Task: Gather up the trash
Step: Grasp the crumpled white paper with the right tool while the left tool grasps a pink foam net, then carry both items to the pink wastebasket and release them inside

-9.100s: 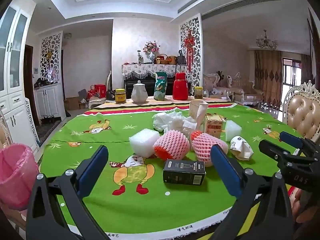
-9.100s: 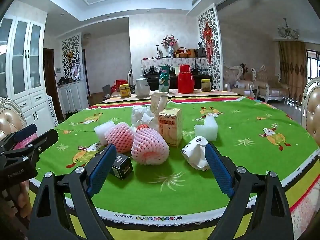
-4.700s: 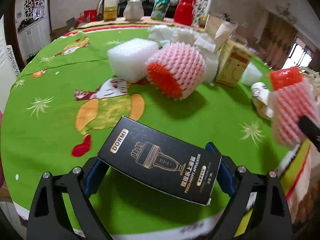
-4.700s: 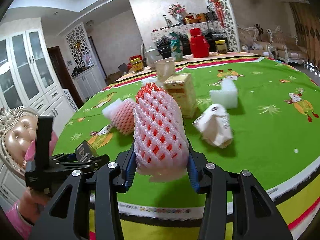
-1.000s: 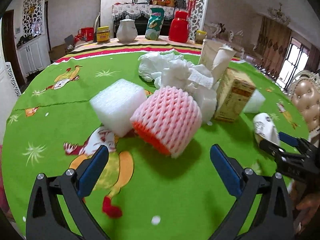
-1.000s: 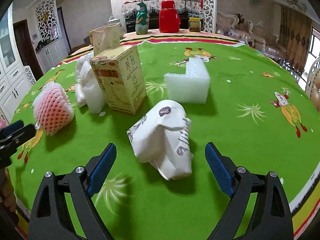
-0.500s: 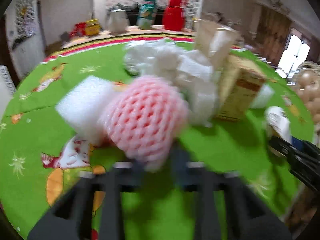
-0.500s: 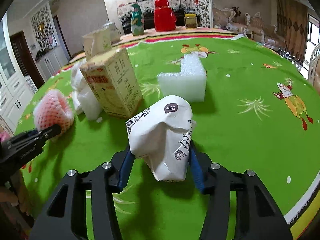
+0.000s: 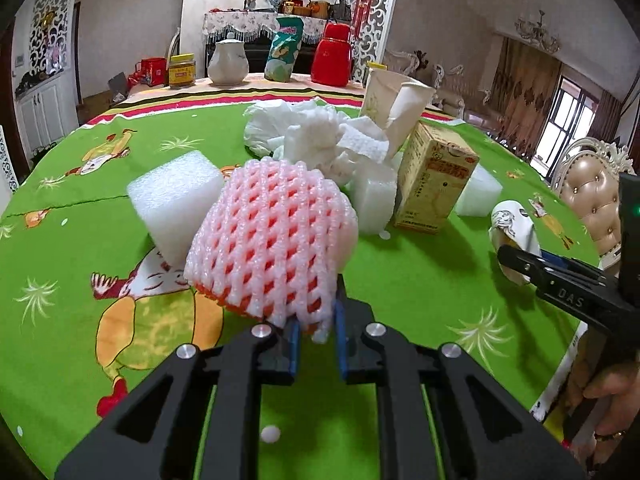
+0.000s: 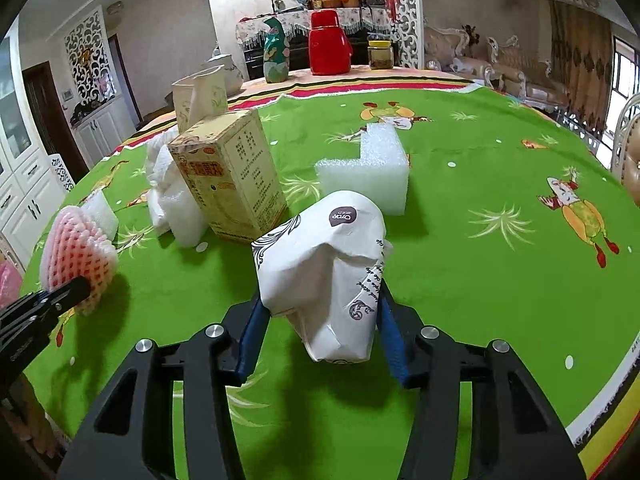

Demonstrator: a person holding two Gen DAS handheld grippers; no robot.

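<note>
My left gripper (image 9: 316,334) is shut on the lower edge of a pink foam fruit net (image 9: 276,244) and holds it over the green tablecloth (image 9: 420,280). The net also shows at the left of the right wrist view (image 10: 78,258). My right gripper (image 10: 324,336) is shut on a crumpled white paper bag (image 10: 332,276), which also shows in the left wrist view (image 9: 514,228). Other trash lies on the table: a white foam block (image 9: 176,196), crumpled white tissue (image 9: 316,136), a yellow carton (image 10: 232,176), a paper cup (image 9: 394,102) and an L-shaped foam piece (image 10: 372,172).
A teapot (image 9: 228,60), a green bag (image 9: 284,50), a red thermos (image 10: 328,44) and jars (image 9: 182,70) stand at the table's far edge. A padded chair (image 9: 592,192) stands to the right. White cabinets (image 10: 24,184) line the left wall.
Both grippers closed within the last second: the left on the pink foam net, the right on the white paper bag. Both items now sit slightly raised.
</note>
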